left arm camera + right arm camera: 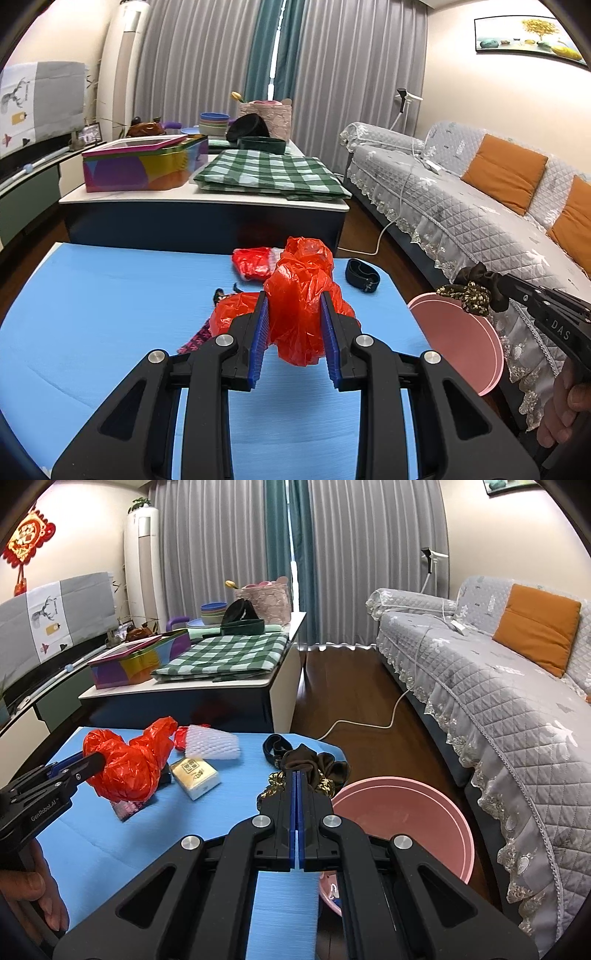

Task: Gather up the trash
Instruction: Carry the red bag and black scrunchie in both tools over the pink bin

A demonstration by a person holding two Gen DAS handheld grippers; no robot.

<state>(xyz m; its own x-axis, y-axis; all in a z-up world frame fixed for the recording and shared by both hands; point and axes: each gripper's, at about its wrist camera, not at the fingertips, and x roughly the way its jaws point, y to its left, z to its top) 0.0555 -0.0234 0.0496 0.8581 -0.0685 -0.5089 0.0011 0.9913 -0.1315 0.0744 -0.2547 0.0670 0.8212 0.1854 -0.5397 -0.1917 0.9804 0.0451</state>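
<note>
The left gripper [294, 321] has its blue pads [260, 332] partway closed w/ a crumpled red plastic bag [299, 306] pinched between them; in the right wrist view the same bag [129, 764] hangs off the fingertips, lifted clear of the blue mat [110, 834]. The right gripper [297, 801] is fully closed, pads pressed together on a dark brown scrunchie w/ a gold-patterned bit [314, 771] (fabric bunches out both sides of the tips). It's held at the mat's right edge, just above the rim of the pink bin [424, 805], which stands on the floor beside the mat, between it and the grey sofa [498, 686].

Still lying on the mat: a white foam net sleeve w/ a red end [212, 744], a small tissue pack [195, 773] just in front of it, a black strap loop [277, 747] near the far right corner, and a pink-patterned scrap [127, 808] under the hanging bag. A hand [33, 897] grips the left tool's handle at lower left; another hand [565, 406] shows in the left wrist view's lower right corner.

Behind the mat stands a low table [207, 199] w/ a folded green checked cloth [269, 173] and a colourful tin [144, 166].
</note>
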